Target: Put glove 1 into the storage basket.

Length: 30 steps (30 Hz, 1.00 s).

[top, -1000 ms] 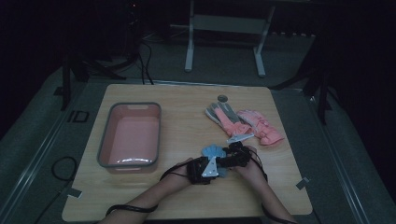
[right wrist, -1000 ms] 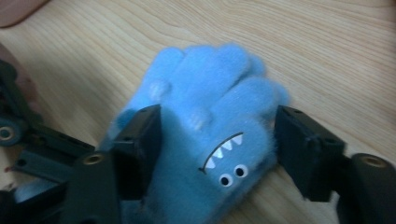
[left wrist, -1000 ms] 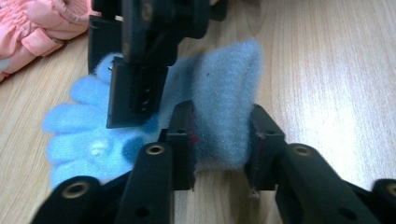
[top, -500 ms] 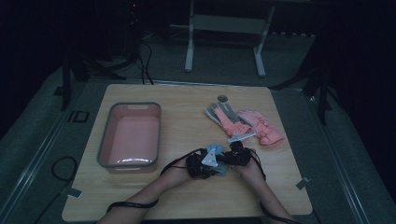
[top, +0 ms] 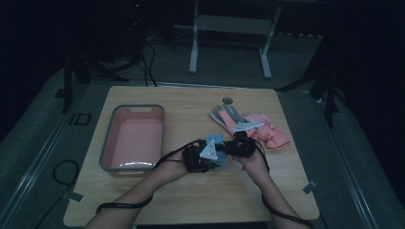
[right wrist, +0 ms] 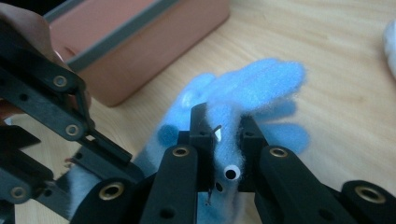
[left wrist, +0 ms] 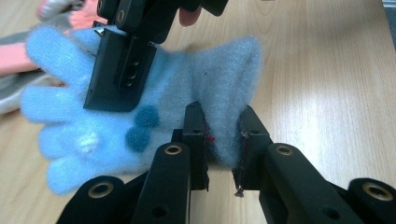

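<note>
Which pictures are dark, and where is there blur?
High view: dim, room black beyond the table. Left gripper view: bright; the glove fingertips blur at left. Right gripper view: bright; the tray is soft, the glove fairly sharp.

Both forearms come in from the near edge and meet over the middle of the table, wrists angled toward each other. The left tool [top: 203, 155] has its jaws clamped on the cuff of a blue glove [left wrist: 154, 116]. The right tool [top: 239, 145], facing it close by, has just been closing and pinches the same glove near the fingers.
</note>
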Motion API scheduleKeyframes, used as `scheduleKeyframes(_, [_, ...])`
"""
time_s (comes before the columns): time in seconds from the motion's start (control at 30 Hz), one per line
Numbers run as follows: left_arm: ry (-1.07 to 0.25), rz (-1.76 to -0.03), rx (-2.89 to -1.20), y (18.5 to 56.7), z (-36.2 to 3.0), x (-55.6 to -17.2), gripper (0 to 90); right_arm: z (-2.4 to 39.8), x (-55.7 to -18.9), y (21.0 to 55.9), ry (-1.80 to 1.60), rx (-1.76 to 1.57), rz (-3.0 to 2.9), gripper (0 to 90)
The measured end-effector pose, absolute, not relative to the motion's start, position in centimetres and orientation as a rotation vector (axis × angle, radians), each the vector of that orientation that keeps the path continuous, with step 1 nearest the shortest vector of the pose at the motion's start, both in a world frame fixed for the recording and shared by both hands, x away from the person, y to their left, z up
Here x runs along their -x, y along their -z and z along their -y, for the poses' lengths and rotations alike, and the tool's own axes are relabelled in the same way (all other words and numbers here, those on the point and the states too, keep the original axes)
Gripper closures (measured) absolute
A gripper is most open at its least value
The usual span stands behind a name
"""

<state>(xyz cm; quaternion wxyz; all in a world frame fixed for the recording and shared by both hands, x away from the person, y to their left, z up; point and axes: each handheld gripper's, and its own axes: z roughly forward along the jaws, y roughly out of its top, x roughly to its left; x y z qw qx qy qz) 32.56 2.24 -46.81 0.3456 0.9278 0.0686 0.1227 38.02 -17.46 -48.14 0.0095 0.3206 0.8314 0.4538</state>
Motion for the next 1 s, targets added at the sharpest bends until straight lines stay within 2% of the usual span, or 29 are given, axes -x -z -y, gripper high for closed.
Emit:
scheduleKeyframes(0.47, [-0.395, -0.241, -2.480, 43.6, -7.6, -32.9, 78.3, 10.9, -39.6, 45.1, -1.459, -0.878, -2.630, 81.9])
scheduleKeyframes(1.0, [-0.437, -0.365, -2.498, 43.0, -14.1, -33.0, 78.2, 2.9, -41.0, 44.0, -1.460, -0.765, -2.696, 82.0])
